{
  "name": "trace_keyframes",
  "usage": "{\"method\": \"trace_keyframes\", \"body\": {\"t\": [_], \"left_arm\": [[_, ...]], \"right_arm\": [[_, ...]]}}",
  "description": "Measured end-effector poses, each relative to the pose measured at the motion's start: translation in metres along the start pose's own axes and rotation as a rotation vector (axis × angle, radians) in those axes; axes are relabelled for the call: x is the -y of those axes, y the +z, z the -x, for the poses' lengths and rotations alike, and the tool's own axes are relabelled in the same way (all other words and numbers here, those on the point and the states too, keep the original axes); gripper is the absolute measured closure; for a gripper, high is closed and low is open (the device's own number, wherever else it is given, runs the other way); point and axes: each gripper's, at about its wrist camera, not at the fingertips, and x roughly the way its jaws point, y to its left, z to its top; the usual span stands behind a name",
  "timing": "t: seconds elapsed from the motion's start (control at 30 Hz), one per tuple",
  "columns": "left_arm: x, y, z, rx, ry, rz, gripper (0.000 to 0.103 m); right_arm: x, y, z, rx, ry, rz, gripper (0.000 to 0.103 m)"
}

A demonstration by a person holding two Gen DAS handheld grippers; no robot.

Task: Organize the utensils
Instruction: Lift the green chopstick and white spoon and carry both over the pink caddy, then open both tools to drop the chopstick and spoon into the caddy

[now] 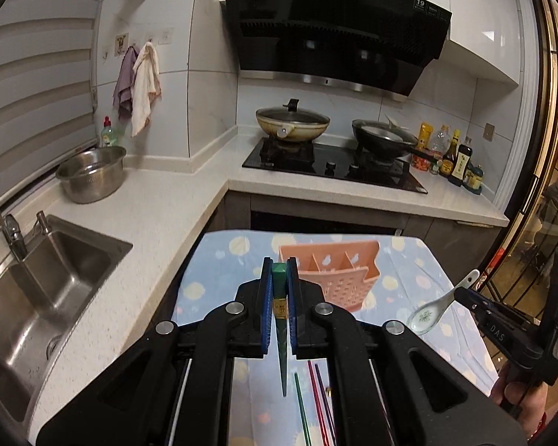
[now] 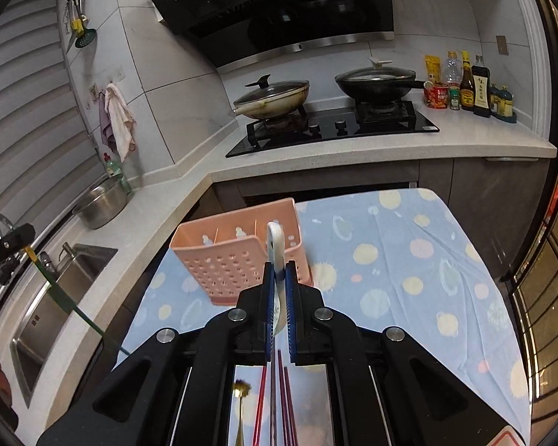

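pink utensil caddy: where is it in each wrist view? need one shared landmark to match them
Left wrist: pink utensil caddy sits just right of centre on the spotted cloth, directly beyond the left claw, which is shut on a green chopstick.
Right wrist: caddy is left of centre, ahead-left of the right claw, which is shut on a white spoon.
Shared landmark: black stovetop behind it.

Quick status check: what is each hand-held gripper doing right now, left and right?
Left hand-held gripper: closed on a green chopstick.
Right hand-held gripper: closed on a white ceramic spoon.
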Motion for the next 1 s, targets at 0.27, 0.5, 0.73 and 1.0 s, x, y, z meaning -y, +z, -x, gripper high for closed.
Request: {"method": "trace_keyframes", "body": {"t": [0.27, 0.5, 0.73, 1.0], "left_arm": [[0.009, 0.069, -0.034, 0.112, -0.021, 0.029, 0.096], [0.015, 0.089, -0.076, 0.132, -0.003, 0.033, 0.096], [0.013, 0.099, -0.093, 0.13, -0.02, 0.041, 0.096], [0.01, 0.113, -0.089, 0.171, -0.034, 0.044, 0.096]], "right_arm": [[-0.005, 0.059, -0.062, 0.022, -0.029, 0.003, 0.097], [-0.001, 0.064, -0.12, -0.053, -0.04, -0.009, 0.097], [0.003, 0.053, -0.149, -0.089, -0.036, -0.015, 0.097], [0.002, 0.05, -0.161, -0.091, -0.036, -0.008, 0.097]]}}
